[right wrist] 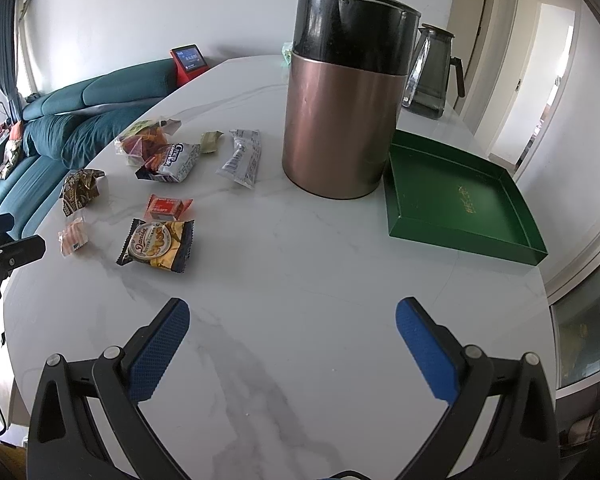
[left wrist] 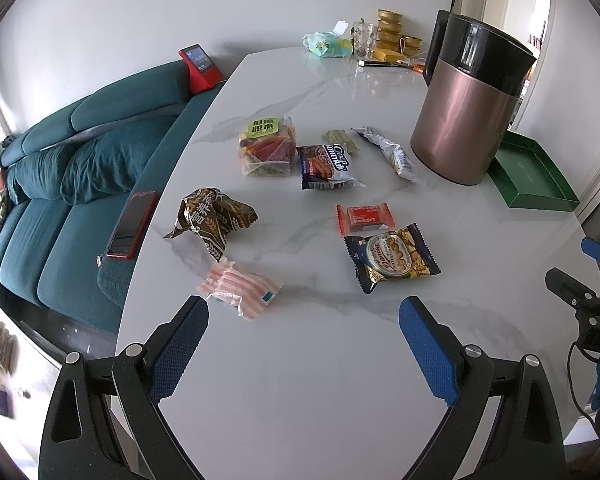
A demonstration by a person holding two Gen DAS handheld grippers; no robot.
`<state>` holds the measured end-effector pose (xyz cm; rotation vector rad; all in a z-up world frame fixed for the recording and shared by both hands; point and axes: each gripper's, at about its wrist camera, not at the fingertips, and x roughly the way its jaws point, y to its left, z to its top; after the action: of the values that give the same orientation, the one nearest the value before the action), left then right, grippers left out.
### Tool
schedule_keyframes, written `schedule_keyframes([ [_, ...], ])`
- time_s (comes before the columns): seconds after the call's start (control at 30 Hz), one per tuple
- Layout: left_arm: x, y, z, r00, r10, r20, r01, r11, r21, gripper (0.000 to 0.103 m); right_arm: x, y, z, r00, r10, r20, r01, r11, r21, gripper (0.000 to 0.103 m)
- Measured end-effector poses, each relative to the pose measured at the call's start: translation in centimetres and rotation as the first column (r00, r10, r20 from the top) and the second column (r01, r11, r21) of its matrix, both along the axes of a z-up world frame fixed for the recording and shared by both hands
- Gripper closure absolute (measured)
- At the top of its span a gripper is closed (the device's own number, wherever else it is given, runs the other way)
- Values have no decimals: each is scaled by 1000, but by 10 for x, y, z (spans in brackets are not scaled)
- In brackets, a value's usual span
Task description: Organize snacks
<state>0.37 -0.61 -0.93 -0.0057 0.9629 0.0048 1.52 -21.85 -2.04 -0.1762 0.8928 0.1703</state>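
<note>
Several snack packets lie on the white marble table (left wrist: pixel 300 360): a pink striped packet (left wrist: pixel 240 290), a brown crumpled bag (left wrist: pixel 212 216), a Danisa cookie pack (left wrist: pixel 392 256) (right wrist: pixel 158 244), a red candy (left wrist: pixel 365 218) (right wrist: pixel 167 207), a blue cracker pack (left wrist: pixel 326 166), a clear bag with a green label (left wrist: pixel 266 148) and a silver bar (left wrist: pixel 388 152) (right wrist: pixel 242 158). An empty green tray (right wrist: pixel 460 200) (left wrist: pixel 536 176) sits at the right. My left gripper (left wrist: pixel 303 312) is open, just short of the pink packet. My right gripper (right wrist: pixel 292 314) is open over bare table.
A tall copper canister with a black lid (right wrist: pixel 344 100) (left wrist: pixel 468 104) stands beside the tray. A glass kettle (right wrist: pixel 432 72) is behind it. Gold bowls and a glass (left wrist: pixel 388 36) stand at the far edge. A teal sofa (left wrist: pixel 80 152) with a red phone (left wrist: pixel 132 226) lies left.
</note>
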Motion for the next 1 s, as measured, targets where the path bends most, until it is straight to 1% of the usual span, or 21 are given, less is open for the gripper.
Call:
schedule_keyframes([
  [1.0, 2, 3, -3, 1000, 2, -21, -2, 1000, -10, 9, 1, 3, -2, 1000, 1, -7, -1, 1000, 3, 0],
])
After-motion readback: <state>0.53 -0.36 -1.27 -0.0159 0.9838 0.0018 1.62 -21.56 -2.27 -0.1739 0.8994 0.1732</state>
